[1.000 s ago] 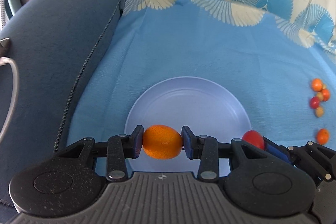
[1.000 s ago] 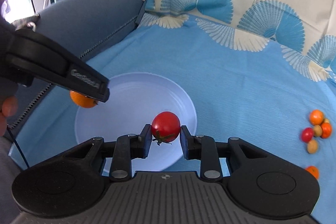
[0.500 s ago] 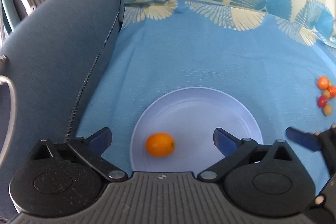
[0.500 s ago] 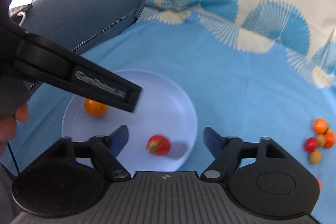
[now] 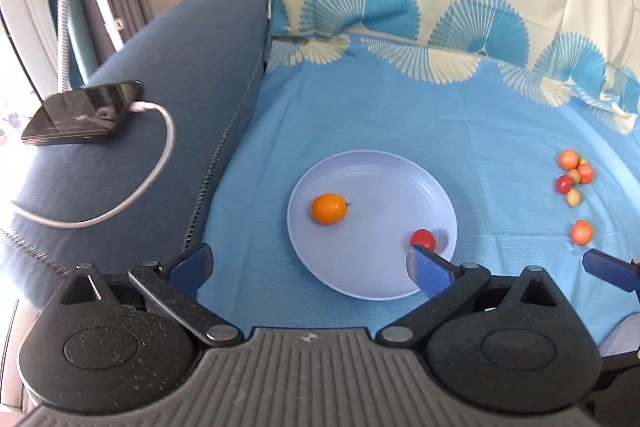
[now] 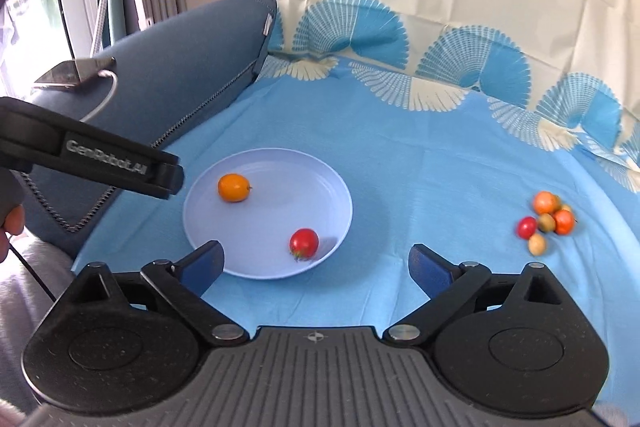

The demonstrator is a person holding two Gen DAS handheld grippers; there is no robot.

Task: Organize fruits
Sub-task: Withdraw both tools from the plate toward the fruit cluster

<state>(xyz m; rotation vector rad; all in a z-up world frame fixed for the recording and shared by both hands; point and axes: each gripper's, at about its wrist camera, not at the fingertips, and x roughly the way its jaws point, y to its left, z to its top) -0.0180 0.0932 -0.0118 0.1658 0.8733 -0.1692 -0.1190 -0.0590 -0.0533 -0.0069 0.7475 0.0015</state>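
1. My left gripper hangs above the near edge of the plate with its jaws spread as wide as they go and nothing between the blue pads.
2. My right gripper hangs just off the plate's near right edge; its jaws are opening, already very wide, and they hold nothing.
3. The plate is pale lilac and round, and it lies flat on the blue cloth.
4. An orange fruit lies on the plate, on its left half, clear of the rim.
5. A red tomato lies on the plate too, at the near right side close to the rim, well apart from the orange fruit.
6. Well to the right of the plate a small cluster of loose fruits lies on the cloth: orange ones, a red one and some pale tan ones, touching or nearly touching one another.
7. In the left wrist view one more orange fruit lies alone, just nearer to me than that cluster.
8. Left of the plate, past the cloth's edge, is a dark blue cushion; a phone with a white cable plugged in rests on it.
9. Beyond the plate the cloth runs up behind, cream with blue fan shapes.
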